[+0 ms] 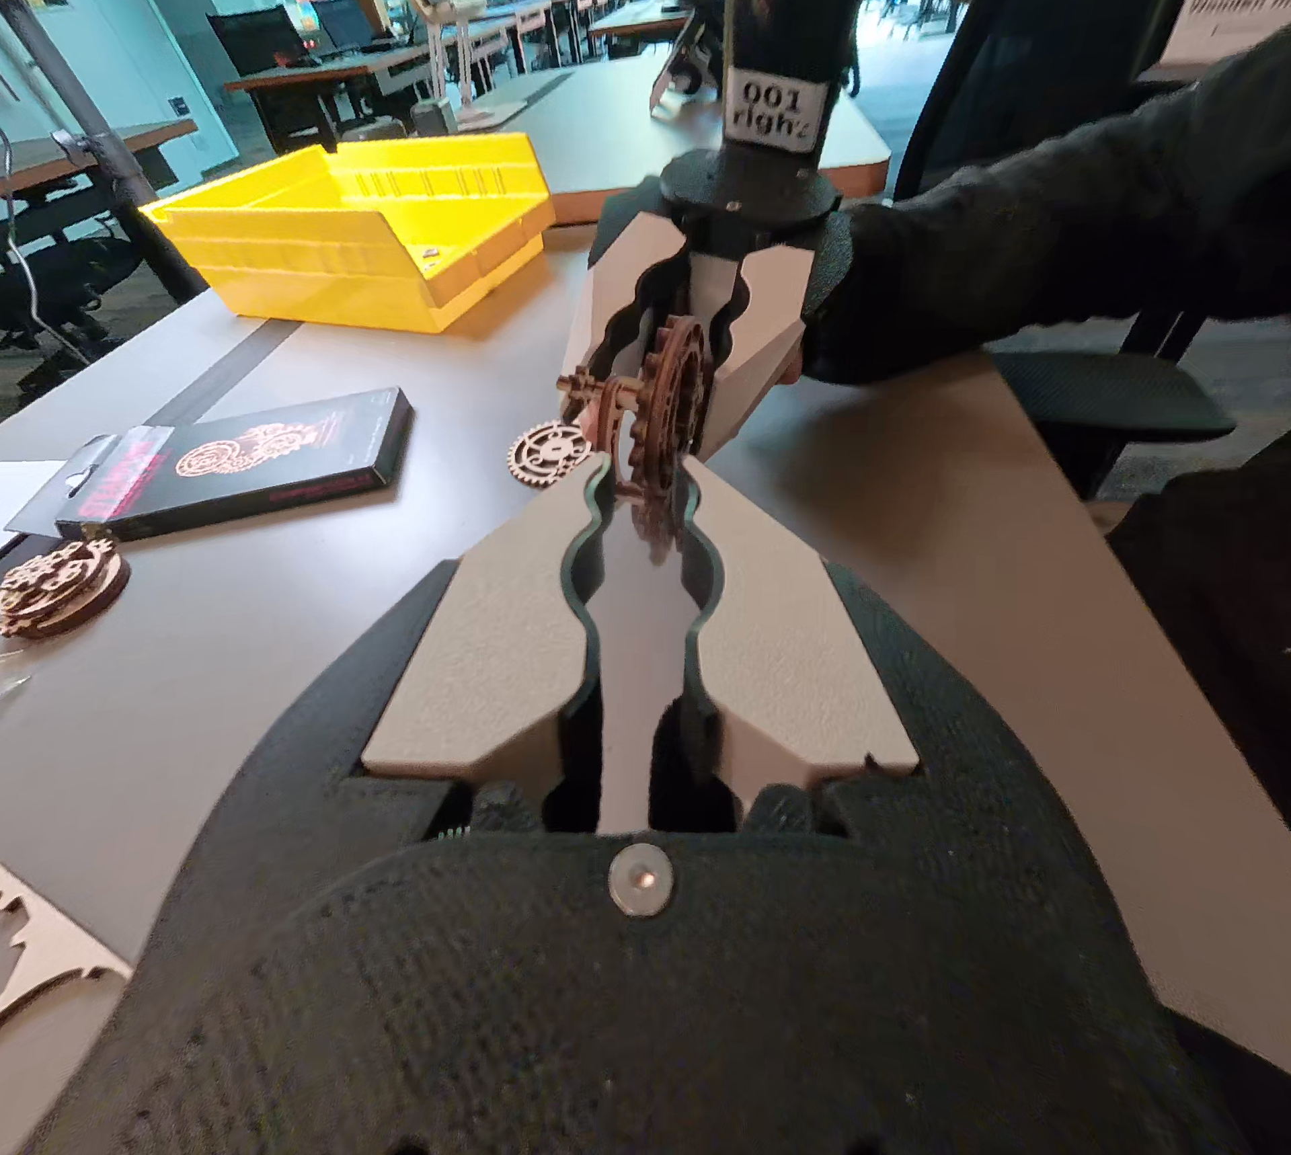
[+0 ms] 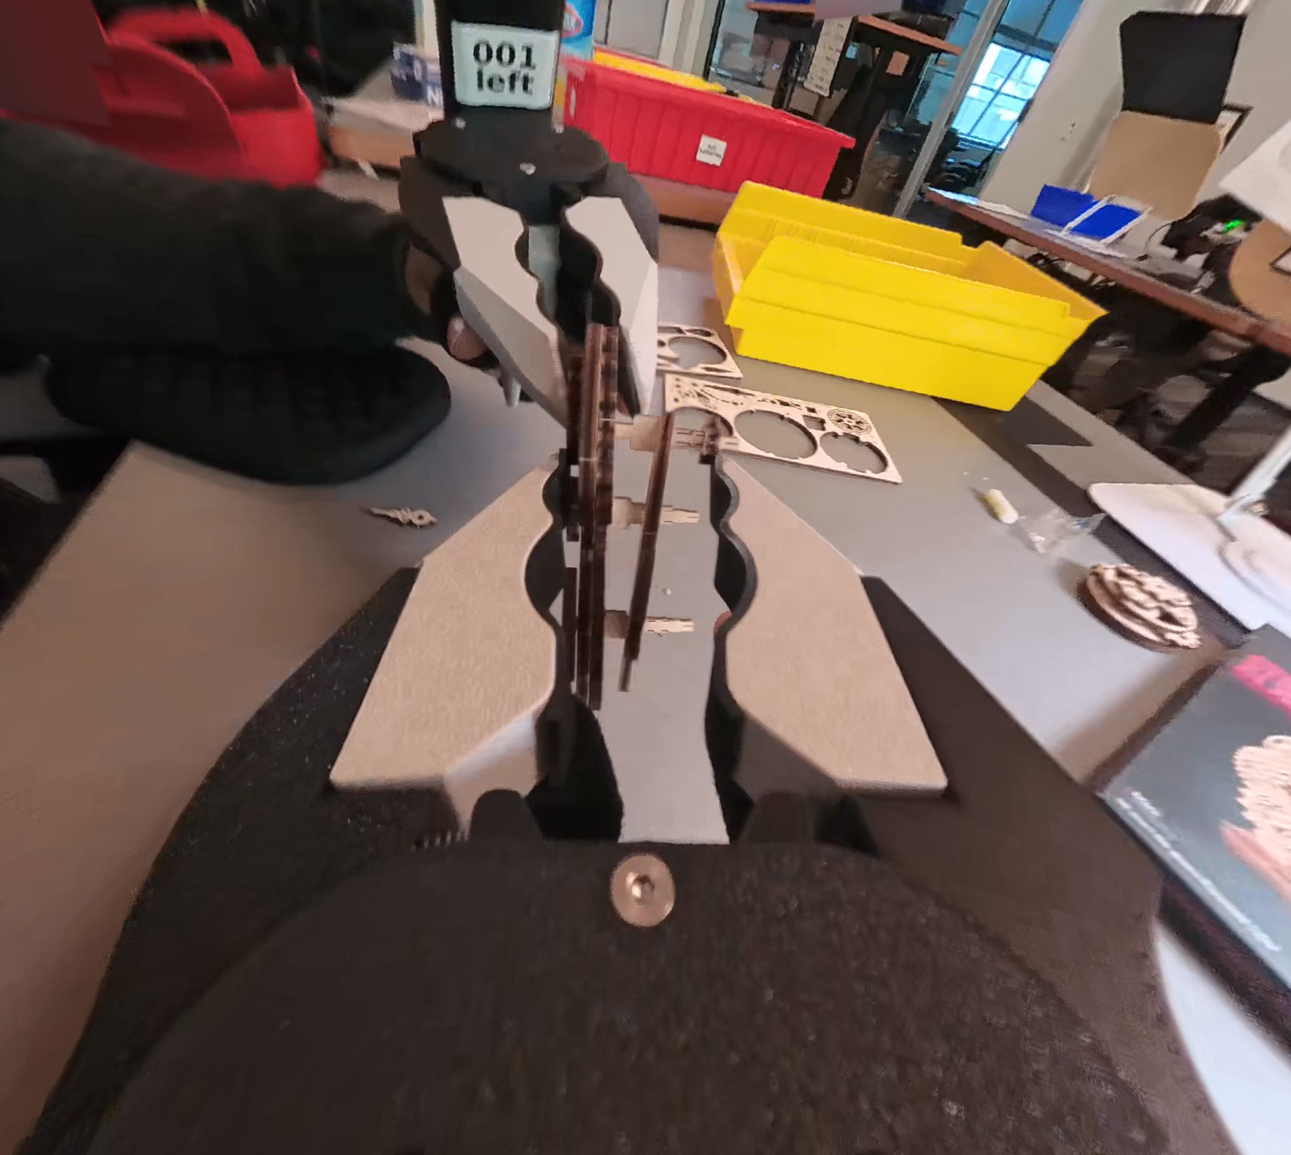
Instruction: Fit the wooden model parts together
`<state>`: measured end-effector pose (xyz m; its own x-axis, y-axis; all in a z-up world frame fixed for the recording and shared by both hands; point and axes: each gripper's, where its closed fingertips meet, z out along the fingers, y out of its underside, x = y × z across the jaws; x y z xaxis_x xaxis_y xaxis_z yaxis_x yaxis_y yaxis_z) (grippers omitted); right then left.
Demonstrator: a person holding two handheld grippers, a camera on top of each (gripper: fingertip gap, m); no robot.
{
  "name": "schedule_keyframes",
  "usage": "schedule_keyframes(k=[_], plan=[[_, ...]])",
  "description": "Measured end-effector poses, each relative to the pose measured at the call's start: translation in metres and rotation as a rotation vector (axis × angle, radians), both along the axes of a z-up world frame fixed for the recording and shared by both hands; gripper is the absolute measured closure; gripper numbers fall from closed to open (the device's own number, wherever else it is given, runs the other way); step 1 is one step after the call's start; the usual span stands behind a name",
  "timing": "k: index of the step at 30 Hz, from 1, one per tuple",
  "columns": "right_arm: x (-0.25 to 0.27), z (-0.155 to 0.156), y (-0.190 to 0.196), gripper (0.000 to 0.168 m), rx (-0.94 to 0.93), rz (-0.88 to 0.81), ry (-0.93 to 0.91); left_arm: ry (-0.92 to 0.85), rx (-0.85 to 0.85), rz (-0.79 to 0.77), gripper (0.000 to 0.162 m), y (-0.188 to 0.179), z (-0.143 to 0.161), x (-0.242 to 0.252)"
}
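Observation:
A dark wooden gear assembly, several toothed discs on pale pegs, hangs above the grey table between both grippers. My left gripper is shut on the rim of the large discs from one side; it shows as the far gripper in the right wrist view. My right gripper faces it, jaws held wide and closed across the assembly along its pegs. In the left wrist view the right gripper comes in from the far side. A loose pale gear lies on the table below.
A yellow bin stands at the back of the table, also in the right wrist view. A black box, a round wooden piece and punched wooden sheets lie around. A small wooden bit lies nearer. Only a small space, under 4 cm, lies between the two pairs of fingers.

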<state>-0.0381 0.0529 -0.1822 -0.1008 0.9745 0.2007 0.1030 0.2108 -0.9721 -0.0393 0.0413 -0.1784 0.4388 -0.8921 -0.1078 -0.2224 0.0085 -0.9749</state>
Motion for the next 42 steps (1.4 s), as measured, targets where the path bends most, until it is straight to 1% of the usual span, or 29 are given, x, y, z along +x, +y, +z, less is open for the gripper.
schedule_keyframes(k=[2,4,6,9,11,14,18,21,23,24,25,27,31,34,37,40,42], plan=[[0.001,0.003,0.0,0.13,-0.059,0.013,0.015,-0.048,-0.022,-0.014,0.138,-0.001,0.005,0.001],[0.001,0.004,0.0,0.13,-0.088,0.021,0.016,-0.085,-0.052,-0.014,0.132,-0.001,0.008,0.003],[0.0,0.002,0.0,0.13,-0.08,0.019,0.007,-0.099,-0.071,-0.02,0.133,-0.001,0.008,0.006],[-0.002,0.001,-0.004,0.13,-0.057,0.021,0.002,-0.065,-0.079,-0.023,0.14,-0.001,0.002,0.009],[-0.002,0.002,-0.004,0.13,-0.019,0.011,0.012,-0.071,-0.079,-0.042,0.147,-0.004,0.003,0.011],[-0.002,0.003,-0.006,0.131,0.081,-0.008,0.01,-0.046,-0.066,-0.053,0.148,-0.006,0.001,0.01],[-0.001,0.005,-0.01,0.131,0.176,-0.013,0.017,0.002,0.008,-0.07,0.148,-0.011,0.001,0.011],[0.001,0.007,-0.011,0.13,0.292,-0.037,0.014,0.08,0.148,-0.058,0.149,-0.013,0.003,0.012],[0.003,0.01,-0.013,0.13,0.327,-0.038,0.006,0.124,0.225,-0.051,0.149,-0.015,0.005,0.015],[0.005,0.013,-0.014,0.126,0.339,-0.036,0.013,0.148,0.255,-0.05,0.156,-0.016,0.004,0.016],[0.006,0.016,-0.016,0.124,0.349,-0.033,0.018,0.174,0.28,-0.049,0.157,-0.017,0.002,0.016],[0.008,0.011,-0.019,0.121,0.368,-0.012,-0.002,0.213,0.297,-0.066,0.157,-0.02,-0.006,0.018],[0.006,-0.008,-0.022,0.117,0.345,0.044,-0.054,0.247,0.275,-0.11,0.157,-0.023,-0.023,0.022],[0.005,-0.023,-0.024,0.116,0.328,0.083,-0.098,0.254,0.29,-0.128,0.157,-0.025,-0.025,0.025],[0.007,-0.022,-0.027,0.119,0.309,0.112,-0.075,0.243,0.28,-0.147,0.156,-0.028,-0.027,0.026],[0.007,-0.024,-0.026,0.12,0.339,0.102,-0.068,0.231,0.248,-0.139,0.154,-0.026,-0.031,0.025],[0.007,-0.024,-0.024,0.12,0.354,0.087,-0.067,0.225,0.237,-0.112,0.147,-0.022,-0.032,0.022]])
